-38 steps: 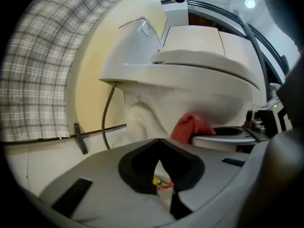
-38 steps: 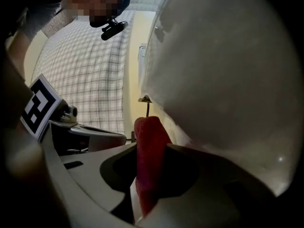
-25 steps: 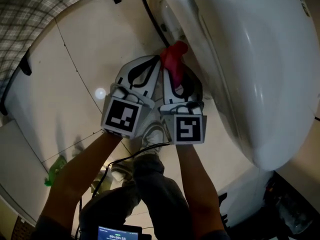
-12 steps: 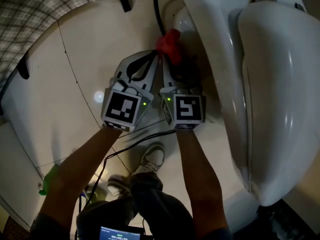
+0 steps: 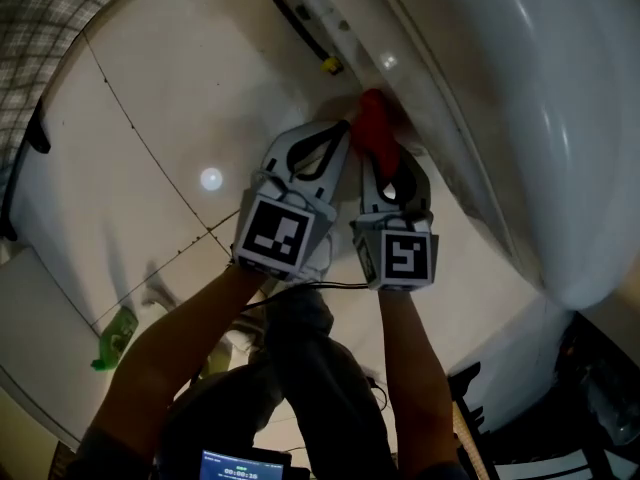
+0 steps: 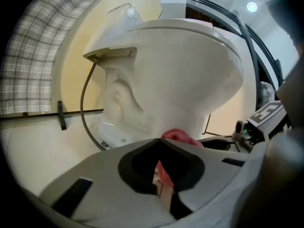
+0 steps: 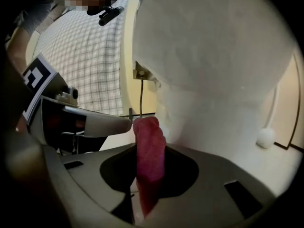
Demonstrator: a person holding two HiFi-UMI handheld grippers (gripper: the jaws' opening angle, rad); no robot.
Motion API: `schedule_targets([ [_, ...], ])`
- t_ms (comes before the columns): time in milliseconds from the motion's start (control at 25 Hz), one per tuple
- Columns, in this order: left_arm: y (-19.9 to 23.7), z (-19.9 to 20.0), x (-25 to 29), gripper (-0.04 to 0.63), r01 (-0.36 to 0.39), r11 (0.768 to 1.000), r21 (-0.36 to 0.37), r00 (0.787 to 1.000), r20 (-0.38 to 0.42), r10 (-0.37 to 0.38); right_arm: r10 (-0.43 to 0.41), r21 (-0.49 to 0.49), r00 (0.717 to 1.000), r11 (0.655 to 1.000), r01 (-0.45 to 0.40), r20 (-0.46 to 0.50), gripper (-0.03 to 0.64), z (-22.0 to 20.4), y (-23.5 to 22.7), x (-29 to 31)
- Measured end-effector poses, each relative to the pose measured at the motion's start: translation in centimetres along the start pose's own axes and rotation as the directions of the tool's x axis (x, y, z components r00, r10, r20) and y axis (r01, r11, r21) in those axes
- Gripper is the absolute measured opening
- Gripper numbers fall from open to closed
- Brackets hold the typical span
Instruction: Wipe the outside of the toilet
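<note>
The white toilet (image 5: 520, 118) fills the head view's right side. Its bowl and foot loom in the left gripper view (image 6: 180, 65) and the right gripper view (image 7: 213, 56). A red cloth (image 5: 375, 133) is pressed against the toilet's outer side under the bowl's bulge. My right gripper (image 5: 380, 153) is shut on the cloth (image 7: 149, 146), which runs upright through its jaws (image 7: 148, 151). My left gripper (image 5: 345, 128) sits close beside it with its tips together (image 6: 161, 141). A strip of the cloth (image 6: 178, 136) shows between and just beyond them.
A black hose (image 5: 290, 18) runs along the floor by the toilet's foot, with a small yellow piece (image 5: 331, 65) next to it. Plaid fabric (image 5: 40, 28) hangs at the upper left. A green object (image 5: 115, 333) lies on the pale tiled floor (image 5: 150, 148). The person's legs (image 5: 300, 368) are below.
Both grippers stayed side by side with the cloth and slid along the toilet's side. The head view has swung, so the bowl now hangs over the cloth.
</note>
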State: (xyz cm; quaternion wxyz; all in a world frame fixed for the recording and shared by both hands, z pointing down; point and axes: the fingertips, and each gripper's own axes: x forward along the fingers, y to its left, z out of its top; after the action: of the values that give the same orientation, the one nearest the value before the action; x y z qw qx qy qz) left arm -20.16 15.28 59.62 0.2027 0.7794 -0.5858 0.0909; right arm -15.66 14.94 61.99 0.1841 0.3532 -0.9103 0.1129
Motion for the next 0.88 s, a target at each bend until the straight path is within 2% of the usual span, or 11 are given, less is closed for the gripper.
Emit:
schedule_targets([
  [120,-1.9,0.5,-0.7,0.018,0.009,1.000,-0.005,1.000,-0.006,-0.009,-0.010,0.005,1.000,1.000,0.010,-0.007,0.086,0.2,0.0,-2.2],
  [200,-2.4,1.8,-1.6,0.018,0.000,1.000,-0.005,1.000,-0.007,0.000,-0.006,0.015,1.000,1.000,0.006,0.013,0.086,1.9,0.7,-3.4],
  [400,-2.9,8.7,-6.3,0.018,-0.027,1.000,0.014,1.000,0.014,0.027,0.052,0.032,0.995,0.998,-0.055,0.083,0.086,10.4,4.9,-7.1],
  [600,-2.7,18.5,-14.3,0.018,-0.078,0.996,0.032,0.996,0.049,0.076,0.120,0.043,0.985,0.991,-0.126,0.122,0.086,21.6,10.3,-12.2],
  [760,-2.8,29.0,-21.4,0.018,-0.145,0.989,0.041,0.983,0.122,0.139,0.190,0.021,0.971,0.981,-0.195,0.145,0.086,31.5,13.8,-16.7],
  [880,-4.5,36.7,-26.0,0.018,-0.160,0.984,0.079,0.976,0.160,0.146,0.212,0.010,0.961,0.976,-0.217,0.179,0.086,39.9,14.6,-20.4],
])
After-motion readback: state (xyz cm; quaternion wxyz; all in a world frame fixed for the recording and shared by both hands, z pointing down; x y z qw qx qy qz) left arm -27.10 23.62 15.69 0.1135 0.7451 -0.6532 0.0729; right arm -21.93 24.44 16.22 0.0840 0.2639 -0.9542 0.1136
